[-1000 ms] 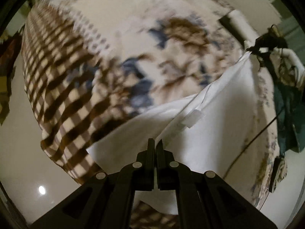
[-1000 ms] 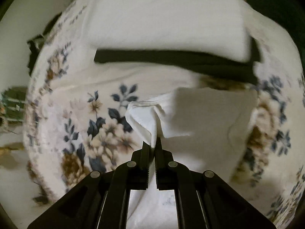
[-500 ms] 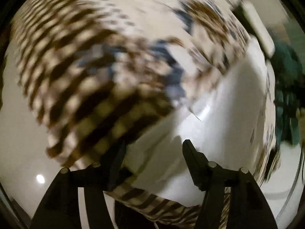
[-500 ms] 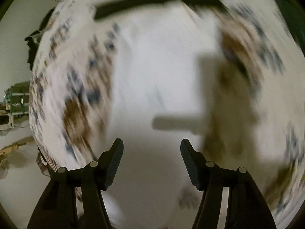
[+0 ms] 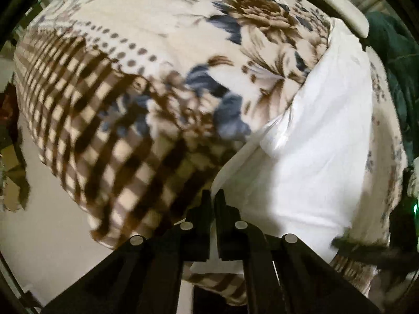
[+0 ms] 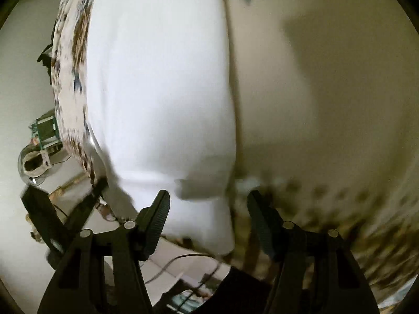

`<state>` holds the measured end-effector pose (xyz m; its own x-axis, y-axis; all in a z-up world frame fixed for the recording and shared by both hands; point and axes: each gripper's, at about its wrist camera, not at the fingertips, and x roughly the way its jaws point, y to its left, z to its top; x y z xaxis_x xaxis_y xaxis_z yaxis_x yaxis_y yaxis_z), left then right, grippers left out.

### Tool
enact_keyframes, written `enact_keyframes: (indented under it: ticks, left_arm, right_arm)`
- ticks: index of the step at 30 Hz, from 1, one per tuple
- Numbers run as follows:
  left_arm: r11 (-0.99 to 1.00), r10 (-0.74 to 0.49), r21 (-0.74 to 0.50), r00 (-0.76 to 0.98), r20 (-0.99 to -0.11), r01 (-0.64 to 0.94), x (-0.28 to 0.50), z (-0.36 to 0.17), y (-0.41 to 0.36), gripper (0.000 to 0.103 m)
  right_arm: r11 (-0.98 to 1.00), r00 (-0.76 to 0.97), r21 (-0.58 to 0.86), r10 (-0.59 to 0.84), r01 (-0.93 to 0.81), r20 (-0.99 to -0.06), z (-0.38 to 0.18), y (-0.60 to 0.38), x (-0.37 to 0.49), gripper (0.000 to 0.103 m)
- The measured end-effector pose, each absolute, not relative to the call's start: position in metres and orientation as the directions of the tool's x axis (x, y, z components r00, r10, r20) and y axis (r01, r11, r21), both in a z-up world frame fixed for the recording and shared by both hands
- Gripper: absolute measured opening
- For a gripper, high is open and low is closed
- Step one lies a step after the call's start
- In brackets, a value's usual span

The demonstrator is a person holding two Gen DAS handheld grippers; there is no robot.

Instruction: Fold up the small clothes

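While the floral blanket (image 5: 162,41) covers the whole surface, its checked border (image 5: 86,136) runs along the 8 o'clock side in the left wrist view. On it lies the white cloth (image 5: 314,157), spread from the middle out toward 3 o'clock, with one corner reaching down to 6 o'clock. In the right wrist view the same cloth (image 6: 157,91) fills the left half, from 12 down to 6 o'clock, blurred.

At 6 o'clock the left gripper (image 5: 212,198) is clenched tight, and the cloth's corner sits right at its tips; it looks pinched there, though the fabric between the pads is hard to make out. The right gripper (image 6: 207,204) has its jaws apart and closing, the cloth's lower edge lying between them, no pad pressing on it. Pale floor (image 5: 39,235) shows at 7 o'clock beyond the blanket's edge.
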<state>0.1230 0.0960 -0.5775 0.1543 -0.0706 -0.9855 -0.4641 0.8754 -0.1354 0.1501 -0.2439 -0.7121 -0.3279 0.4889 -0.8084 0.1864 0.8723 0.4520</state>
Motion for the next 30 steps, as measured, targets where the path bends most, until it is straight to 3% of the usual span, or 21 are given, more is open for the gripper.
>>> enact_keyframes:
  ticks: [1, 6, 7, 8, 9, 10, 16, 21, 25, 28, 30]
  left_arm:
    - [0.882, -0.057, -0.115, 0.139, -0.989, -0.458, 0.123, -0.578, 0.096, 0.001]
    - [0.907, -0.114, -0.134, 0.073, -0.991, -0.398, 0.145, -0.564, 0.105, 0.008]
    - [0.908, -0.136, -0.16, 0.089, -0.987, -0.388, 0.155, -0.559, 0.107, 0.013]
    - [0.908, -0.154, -0.184, 0.109, -0.982, -0.375, 0.166, -0.553, 0.108, 0.037]
    - [0.907, -0.181, -0.222, 0.145, -0.973, -0.357, 0.189, -0.545, 0.11, 0.068]
    - [0.899, -0.218, -0.273, 0.189, -0.957, -0.342, 0.208, -0.541, 0.112, 0.073]
    - [0.838, -0.441, -0.52, 0.355, -0.824, -0.167, 0.4, -0.554, 0.094, 0.072]
    - [0.756, -0.609, -0.652, 0.299, -0.735, -0.061, 0.542, -0.591, 0.06, 0.072]
    - [0.741, -0.643, -0.67, 0.236, -0.729, -0.05, 0.599, -0.617, 0.042, 0.072]
    - [0.734, -0.655, -0.676, 0.194, -0.73, -0.064, 0.598, -0.625, 0.034, 0.072]
    - [0.737, -0.65, -0.672, 0.199, -0.734, -0.071, 0.608, -0.633, 0.03, 0.067]
  right_arm:
    - [0.887, -0.341, 0.427, 0.462, 0.176, -0.819, -0.716, -0.24, 0.139, 0.006]
    - [0.883, -0.361, 0.441, 0.468, 0.159, -0.807, -0.711, -0.247, 0.125, 0.008]
    - [0.882, -0.36, 0.443, 0.471, 0.163, -0.805, -0.705, -0.255, 0.131, 0.015]
    - [0.876, -0.333, 0.45, 0.481, 0.171, -0.811, -0.694, -0.262, 0.147, 0.031]
    - [0.873, -0.303, 0.455, 0.488, 0.177, -0.818, -0.686, -0.269, 0.159, 0.041]
    - [0.87, -0.272, 0.459, 0.493, 0.181, -0.826, -0.677, -0.276, 0.173, 0.055]
    - [0.847, -0.007, 0.482, 0.496, 0.225, -0.868, -0.649, -0.331, 0.337, 0.061]
    - [0.789, 0.106, 0.557, 0.55, 0.258, -0.828, -0.671, -0.355, 0.47, 0.061]
    - [0.701, 0.107, 0.642, 0.645, 0.311, -0.757, -0.696, -0.345, 0.529, 0.061]
    - [0.65, 0.109, 0.689, 0.697, 0.321, -0.709, -0.706, -0.332, 0.556, 0.061]
    - [0.657, 0.092, 0.686, 0.698, 0.312, -0.71, -0.711, -0.318, 0.572, 0.061]
